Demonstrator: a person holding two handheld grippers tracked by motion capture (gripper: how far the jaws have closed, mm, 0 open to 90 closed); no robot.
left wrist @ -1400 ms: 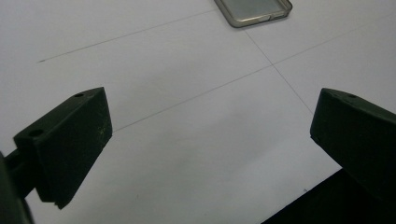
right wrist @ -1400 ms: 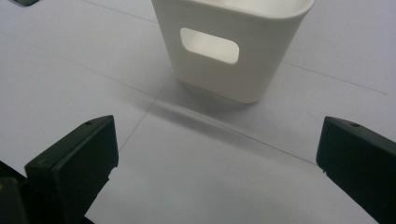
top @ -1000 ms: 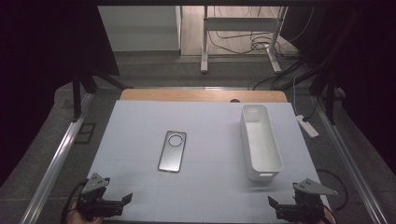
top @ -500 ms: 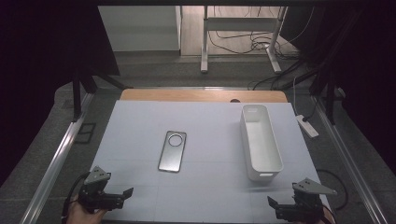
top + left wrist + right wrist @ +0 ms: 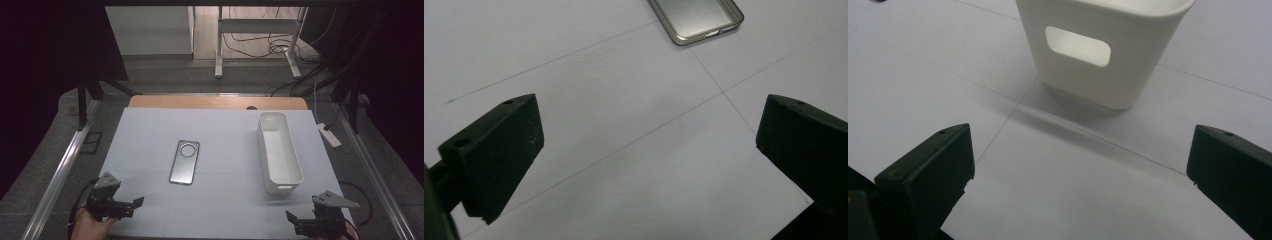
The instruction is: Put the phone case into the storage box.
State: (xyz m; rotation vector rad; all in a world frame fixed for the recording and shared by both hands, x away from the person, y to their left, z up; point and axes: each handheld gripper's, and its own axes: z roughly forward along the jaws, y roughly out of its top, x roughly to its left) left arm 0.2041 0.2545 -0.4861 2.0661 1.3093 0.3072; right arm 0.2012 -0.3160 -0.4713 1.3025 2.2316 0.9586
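Observation:
A grey phone case [image 5: 185, 161] with a round camera ring lies flat near the table's middle; its near end [image 5: 696, 20] shows at the top of the left gripper view. A long white bin [image 5: 278, 150] stands at the right, and its handle-slot end [image 5: 1098, 50] faces the right gripper. My left gripper [image 5: 134, 203] hovers at the front left corner, jaws wide apart and empty, pointing right toward the case. At the front right edge, my right gripper [image 5: 292, 220] is open too, nothing between its jaws, just short of the bin.
The white table mat [image 5: 225, 135] has thin grid lines. A wooden strip [image 5: 200, 102] runs along the far edge. A power strip [image 5: 329, 135] lies off the right side, and metal rails [image 5: 60, 170] flank the table.
My left gripper has moved up and to the right, further onto the mat toward the case. The right gripper has hardly shifted.

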